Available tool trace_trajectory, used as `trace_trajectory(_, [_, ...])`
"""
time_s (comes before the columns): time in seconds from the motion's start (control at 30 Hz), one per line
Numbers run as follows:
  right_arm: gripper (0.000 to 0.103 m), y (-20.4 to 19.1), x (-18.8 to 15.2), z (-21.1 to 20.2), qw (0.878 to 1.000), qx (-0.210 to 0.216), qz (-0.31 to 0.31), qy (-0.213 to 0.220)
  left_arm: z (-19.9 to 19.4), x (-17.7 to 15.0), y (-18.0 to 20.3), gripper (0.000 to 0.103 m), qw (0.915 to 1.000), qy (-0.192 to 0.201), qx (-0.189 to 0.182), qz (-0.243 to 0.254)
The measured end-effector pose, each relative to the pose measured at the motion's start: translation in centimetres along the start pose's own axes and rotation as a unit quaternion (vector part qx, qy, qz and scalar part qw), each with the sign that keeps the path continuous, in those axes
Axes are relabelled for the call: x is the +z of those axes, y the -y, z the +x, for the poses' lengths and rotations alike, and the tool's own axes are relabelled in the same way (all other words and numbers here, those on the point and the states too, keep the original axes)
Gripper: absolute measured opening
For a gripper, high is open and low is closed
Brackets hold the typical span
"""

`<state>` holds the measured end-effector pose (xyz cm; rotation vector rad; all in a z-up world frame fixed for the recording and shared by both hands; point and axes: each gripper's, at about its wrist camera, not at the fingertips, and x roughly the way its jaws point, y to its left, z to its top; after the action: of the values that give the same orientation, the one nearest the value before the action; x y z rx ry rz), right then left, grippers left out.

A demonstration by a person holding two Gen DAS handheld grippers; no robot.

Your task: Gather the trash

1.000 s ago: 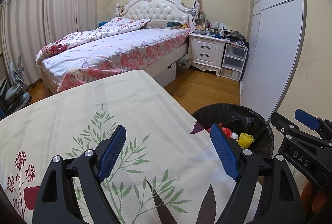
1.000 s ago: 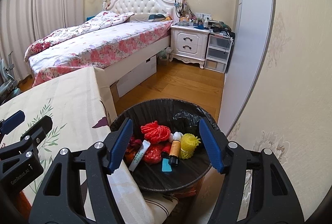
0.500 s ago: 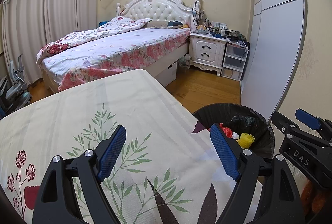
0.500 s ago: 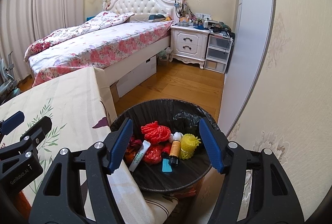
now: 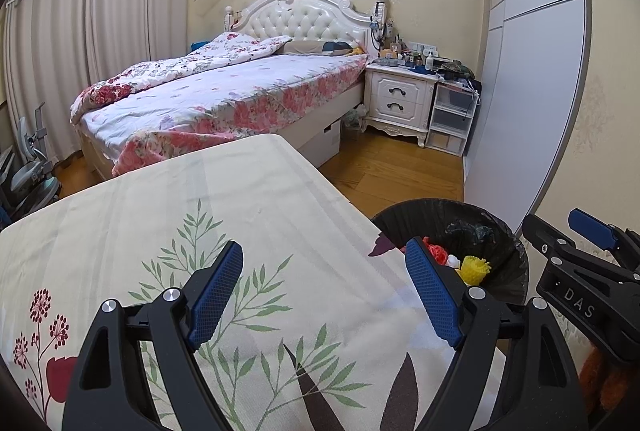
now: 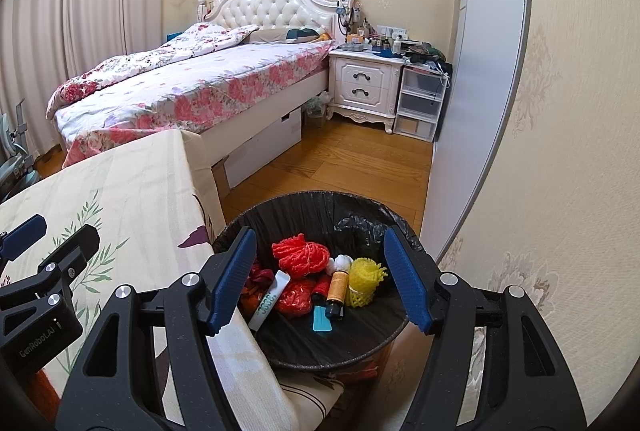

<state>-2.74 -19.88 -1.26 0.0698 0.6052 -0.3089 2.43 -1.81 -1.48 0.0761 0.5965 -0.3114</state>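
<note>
A trash bin with a black liner (image 6: 360,207) stands on the floor beside the table. It holds a red net ball (image 6: 300,256), a yellow foam net (image 6: 365,281), a small amber bottle (image 6: 337,286), a white tube (image 6: 269,301) and other scraps. My right gripper (image 6: 320,281) is open and empty, just above the bin. My left gripper (image 5: 323,291) is open and empty over the leaf-patterned tablecloth (image 5: 160,223). The bin (image 5: 496,231) also shows at the right of the left wrist view, with the right gripper's body (image 5: 580,279) beside it.
A bed with floral bedding (image 5: 224,91) fills the far side of the room. A white nightstand (image 5: 400,99) with clutter and a plastic drawer unit (image 5: 452,119) stand by the grey wardrobe (image 5: 520,91). Wooden floor (image 6: 340,159) lies between the bed and the bin.
</note>
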Motion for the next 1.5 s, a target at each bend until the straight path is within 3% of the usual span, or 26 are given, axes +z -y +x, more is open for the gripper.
trace_trajectory(0.9, [0.065, -0.03, -0.01, -0.14, 1.000, 0.000, -0.001, 0.000, -0.18, -0.07, -0.04, 0.081, 1.0000, 0.001, 0.001, -0.001])
trace_trajectory(1.17, [0.065, -0.14, -0.03, -0.12, 1.000, 0.001, -0.001, -0.001, -0.48, 0.07, 0.55, 0.081, 0.9998, 0.018, 0.009, 0.008])
trace_trajectory(1.5, [0.065, -0.39, -0.18, 0.11, 1.000, 0.003, -0.005, -0.004, -0.01, 0.15, -0.32, 0.084, 0.9998, 0.011, -0.002, -0.019])
